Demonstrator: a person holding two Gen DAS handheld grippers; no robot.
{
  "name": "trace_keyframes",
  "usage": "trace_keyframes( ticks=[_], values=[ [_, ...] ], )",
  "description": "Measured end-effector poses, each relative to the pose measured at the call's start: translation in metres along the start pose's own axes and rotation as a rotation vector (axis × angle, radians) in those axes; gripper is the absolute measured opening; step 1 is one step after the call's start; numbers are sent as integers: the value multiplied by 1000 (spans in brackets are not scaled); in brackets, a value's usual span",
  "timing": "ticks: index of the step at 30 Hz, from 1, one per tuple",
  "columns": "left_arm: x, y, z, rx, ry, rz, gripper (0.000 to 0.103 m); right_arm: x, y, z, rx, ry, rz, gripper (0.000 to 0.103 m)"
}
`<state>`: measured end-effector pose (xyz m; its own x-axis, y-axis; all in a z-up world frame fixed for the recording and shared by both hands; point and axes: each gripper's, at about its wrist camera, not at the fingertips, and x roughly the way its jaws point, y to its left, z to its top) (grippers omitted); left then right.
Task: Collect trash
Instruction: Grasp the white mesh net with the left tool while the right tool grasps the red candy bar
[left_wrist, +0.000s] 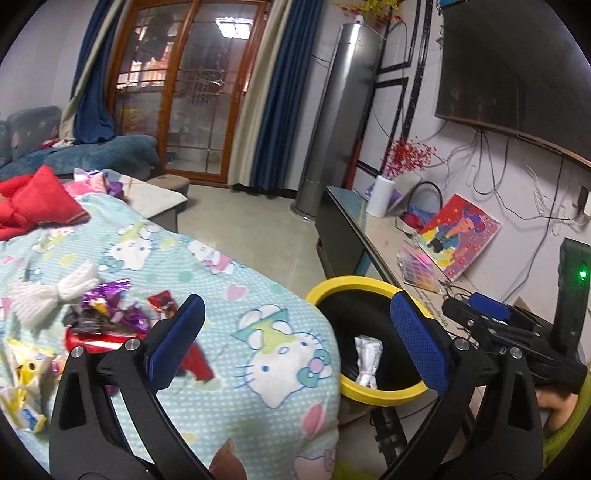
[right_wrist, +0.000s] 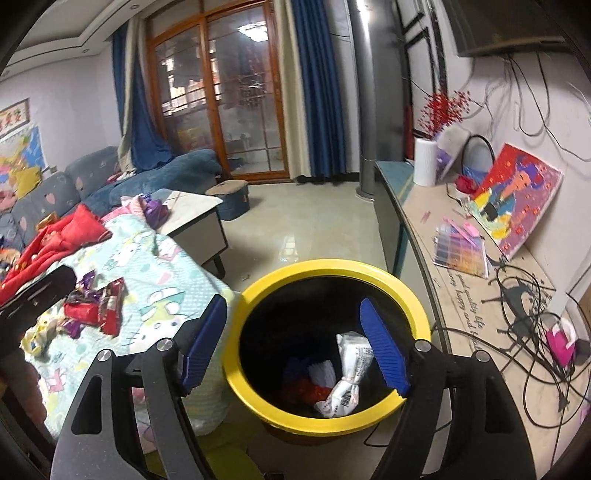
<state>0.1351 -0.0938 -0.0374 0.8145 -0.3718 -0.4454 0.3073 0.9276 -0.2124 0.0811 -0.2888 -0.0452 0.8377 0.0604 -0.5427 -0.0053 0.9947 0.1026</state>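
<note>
1. Here, the trash bin (right_wrist: 328, 424) fills the lower middle of the right wrist view: a round bucket with a bright yellow rim and a black inside.
2. Inside it lies a crumpled white wrapper (right_wrist: 347, 376) with a printed barcode, leaning against the right inner wall, and beside it some red, blue and white scraps (right_wrist: 310, 380) on the bottom.
3. The right gripper (right_wrist: 295, 347) hovers over the bin's mouth; its blue pads stand wide apart and nothing is between them.
4. In the left wrist view the bin (left_wrist: 369, 391) sits at lower centre-right, just beside the edge of a light blue cartoon-cat blanket (left_wrist: 258, 332), and the same white wrapper (left_wrist: 367, 360) shows inside.
5. The left gripper (left_wrist: 295, 343) is fully spread, one pad over the blanket and the other over the bin's rim, and it holds nothing.
6. More trash lies on the blanket at lower left of this view: purple foil wrappers (left_wrist: 110, 299), a red packet (left_wrist: 103, 341) and a yellow-and-white bag (left_wrist: 26, 384), all close together.
7. A white yarn tassel (left_wrist: 51, 291) rests just above them in the frame.
8. The other gripper, black with a green light, appears at the right edge.
</note>
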Motion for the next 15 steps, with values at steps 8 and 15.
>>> trace_keyframes(
  ticks=[8,15],
  values=[
    [-13,23,2,-42,-31,44,92,-3,28,-1,-57,10,43,76],
    [-24,43,6,-77,-60,87,92,-2,60,-6,-112,35,106,76]
  ],
)
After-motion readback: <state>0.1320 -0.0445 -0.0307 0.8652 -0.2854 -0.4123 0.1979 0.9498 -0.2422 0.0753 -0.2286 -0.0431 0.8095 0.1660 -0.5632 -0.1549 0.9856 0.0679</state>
